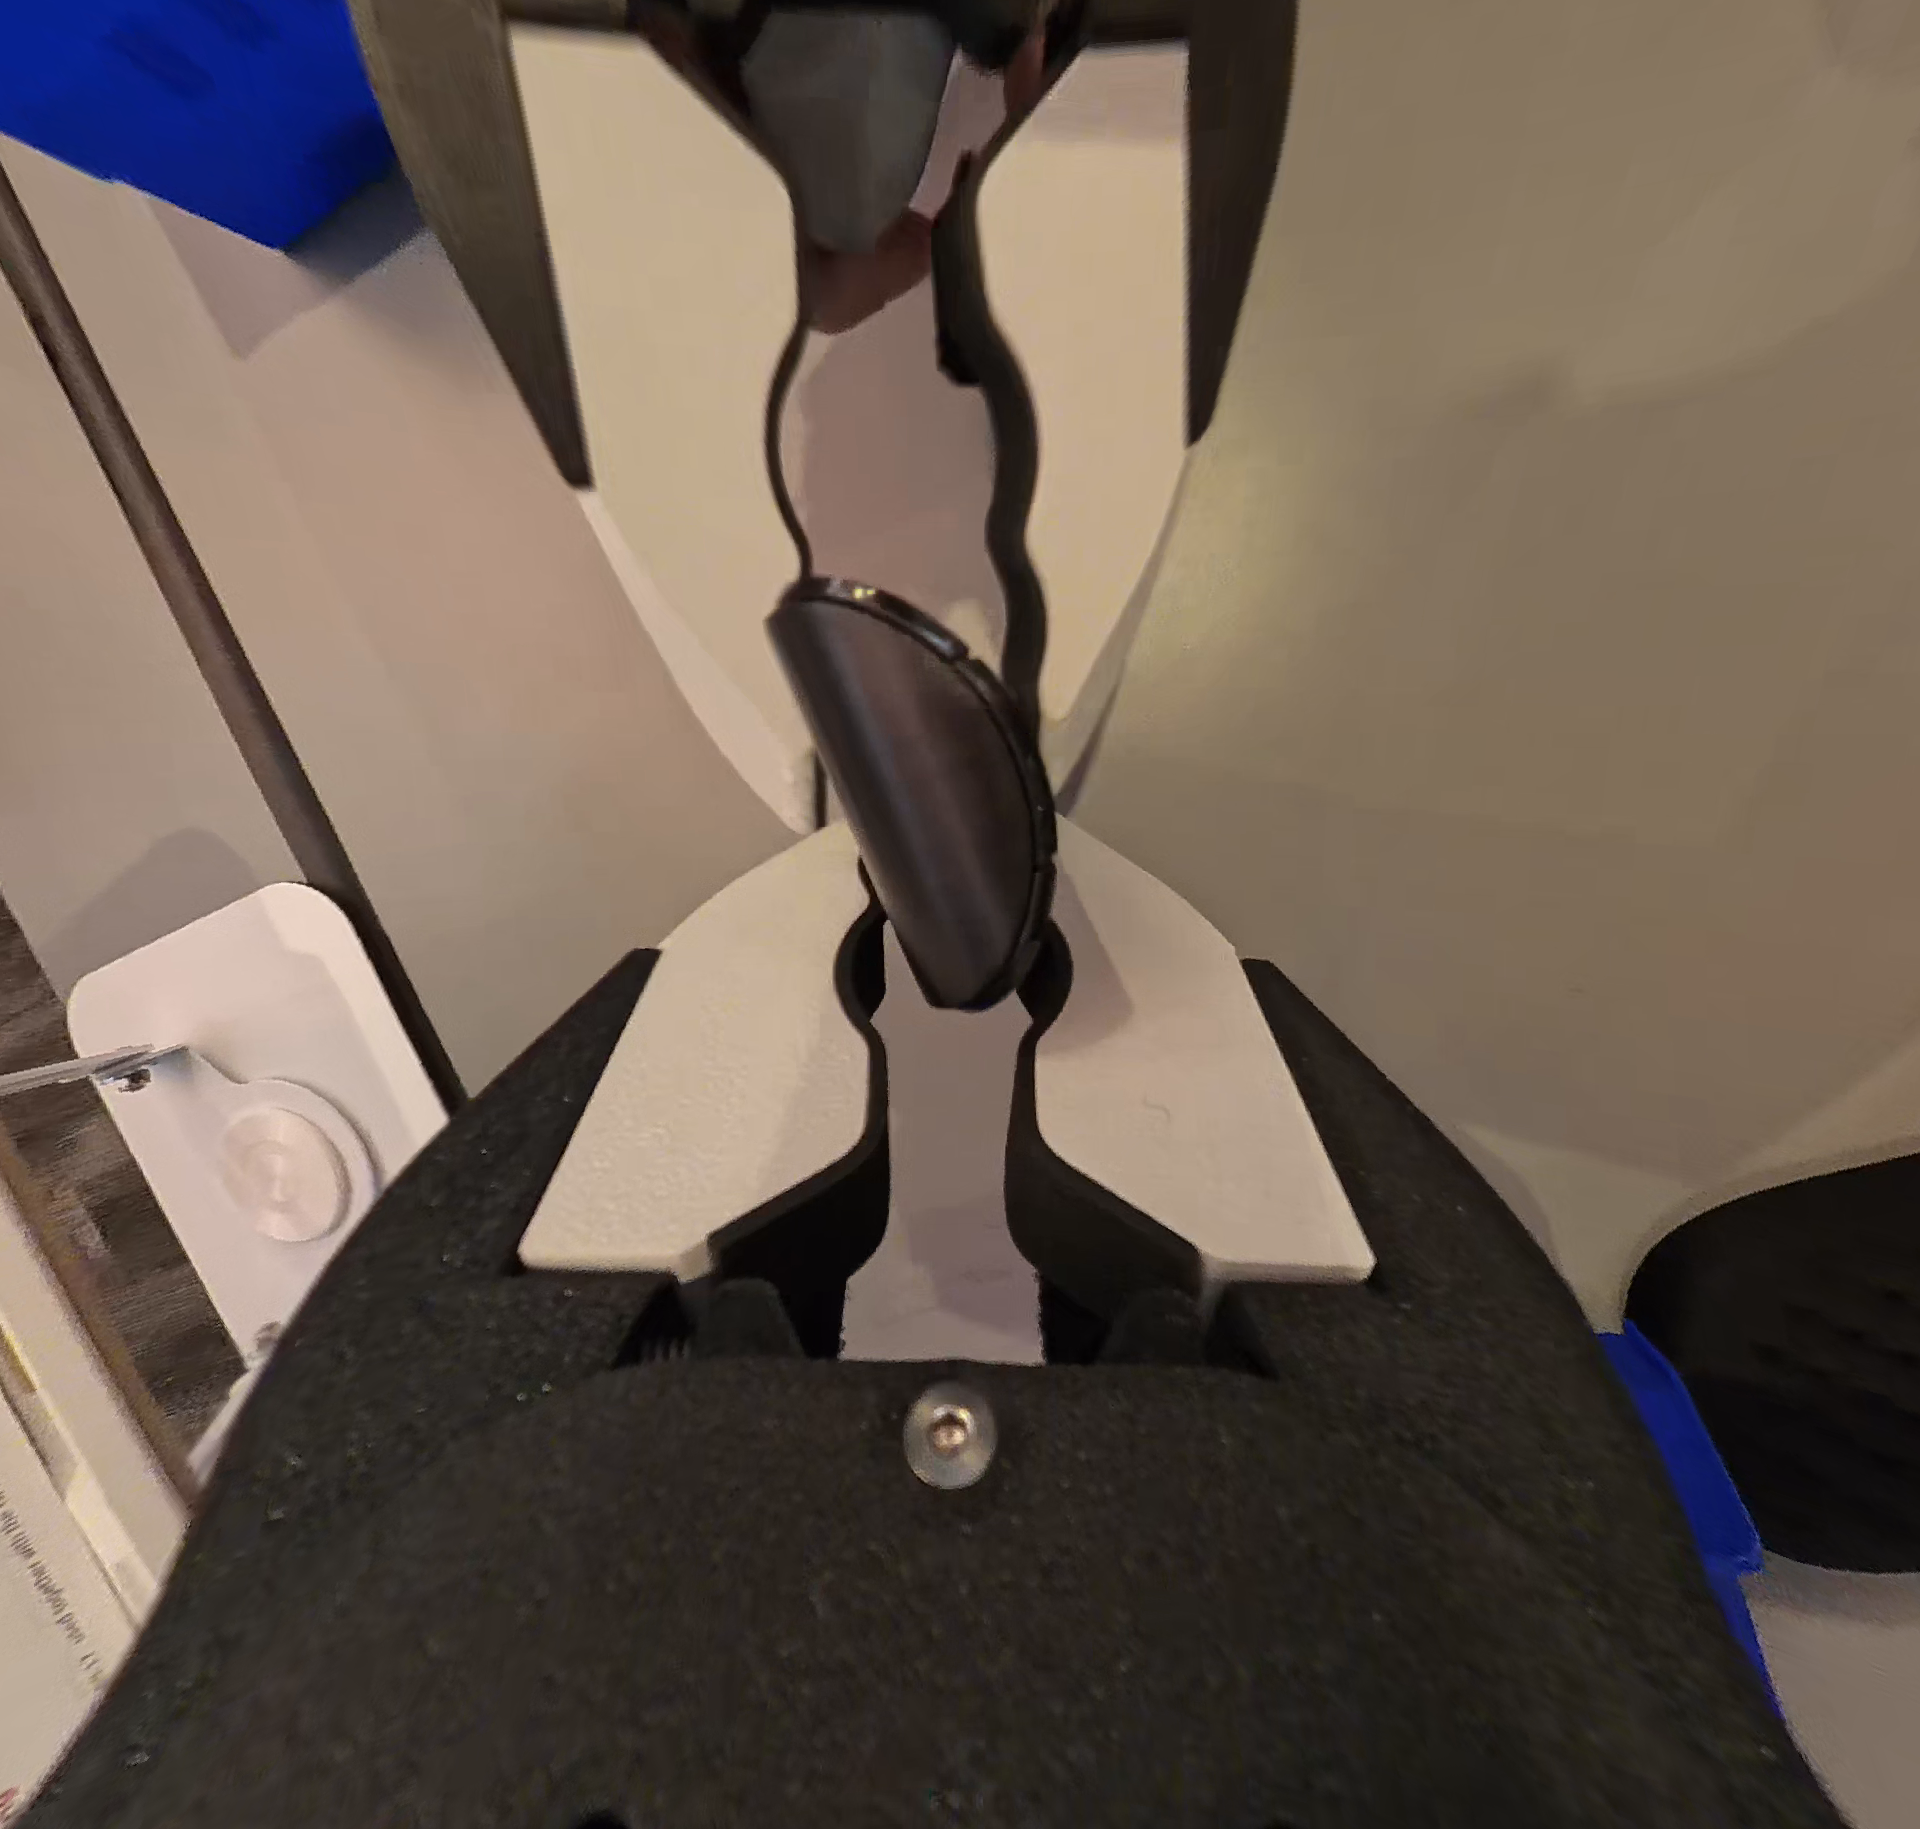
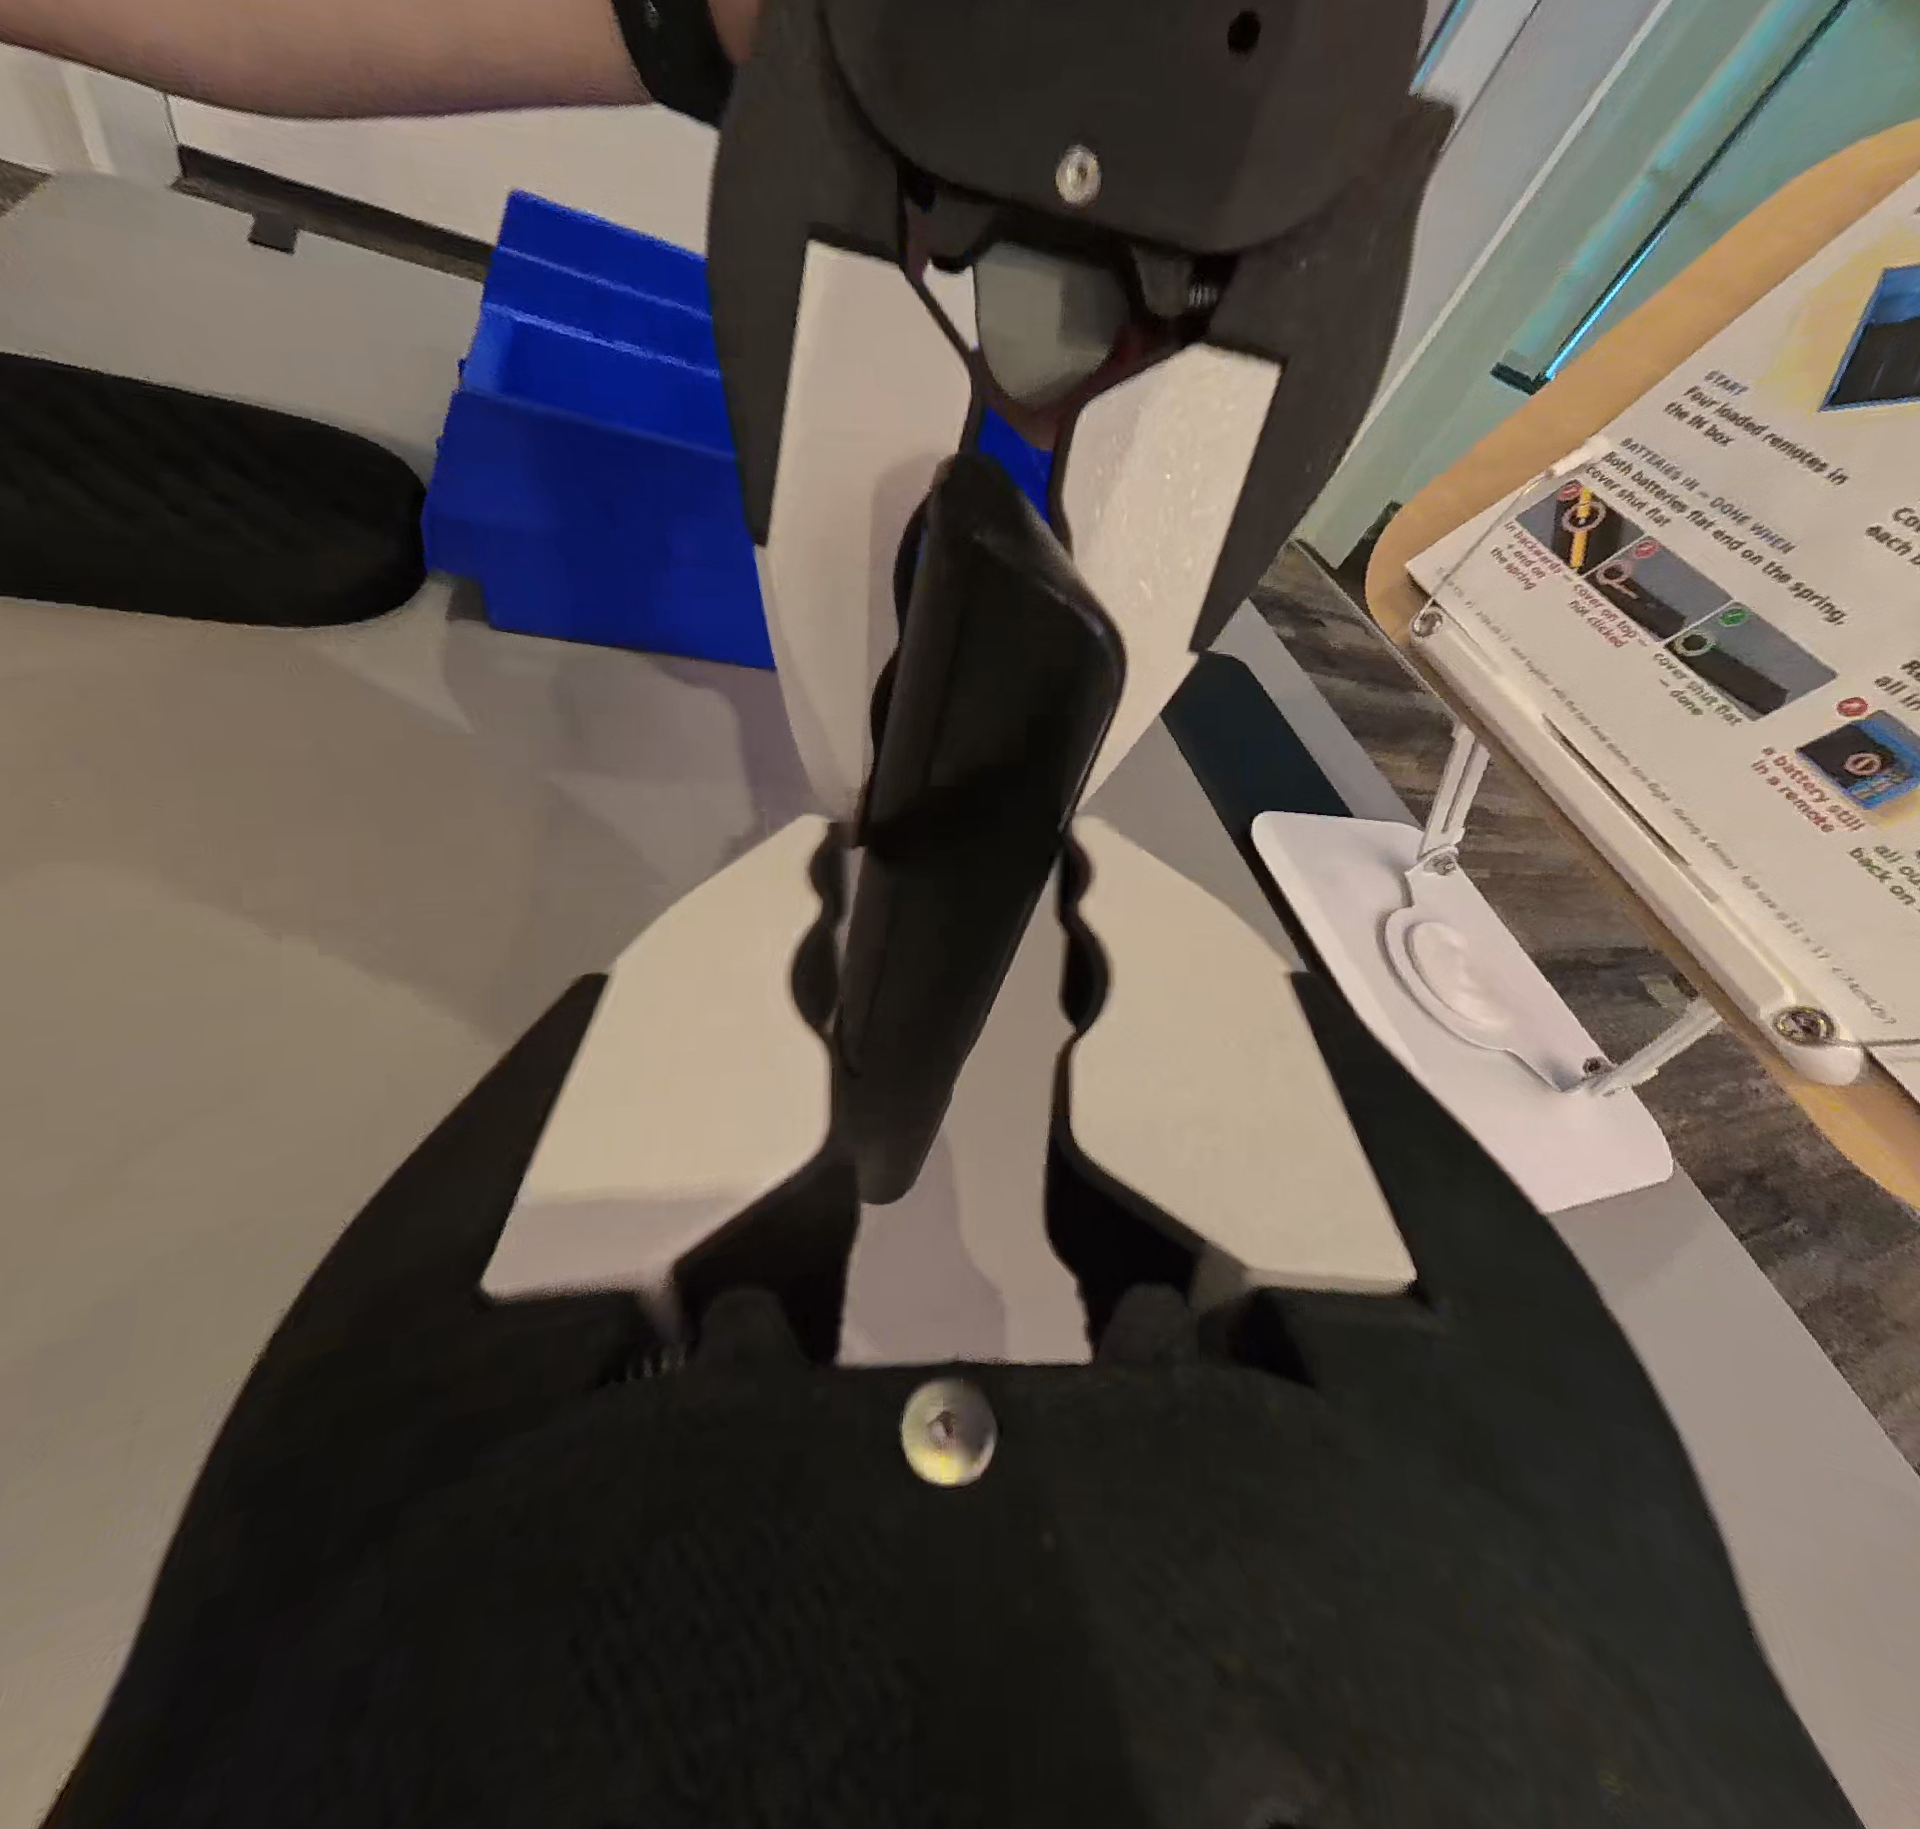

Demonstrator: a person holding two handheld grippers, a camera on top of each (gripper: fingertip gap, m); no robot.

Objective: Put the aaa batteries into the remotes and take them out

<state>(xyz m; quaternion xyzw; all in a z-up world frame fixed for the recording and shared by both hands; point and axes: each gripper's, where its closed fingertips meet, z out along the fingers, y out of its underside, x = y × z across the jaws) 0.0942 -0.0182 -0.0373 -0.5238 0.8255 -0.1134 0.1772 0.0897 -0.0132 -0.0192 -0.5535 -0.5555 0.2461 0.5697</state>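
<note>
A black remote (image 1: 914,792) hangs in the air between my two grippers, which face each other tip to tip. My left gripper (image 1: 951,849) is shut on the near end of the remote. My right gripper (image 1: 930,766) comes in from the top of the left wrist view, with the remote between its wavy pads. In the right wrist view my right gripper (image 2: 951,834) is shut on the remote (image 2: 987,719), and my left gripper (image 2: 961,792) holds its far part. No batteries are in view.
The grey table (image 2: 312,948) lies below. A blue bin (image 2: 592,491) and a black pad (image 2: 177,491) sit at the back left. An instruction board (image 2: 1662,636) on a white stand (image 2: 1455,1000) stands at the right. A person's forearm (image 2: 312,23) is at the top left.
</note>
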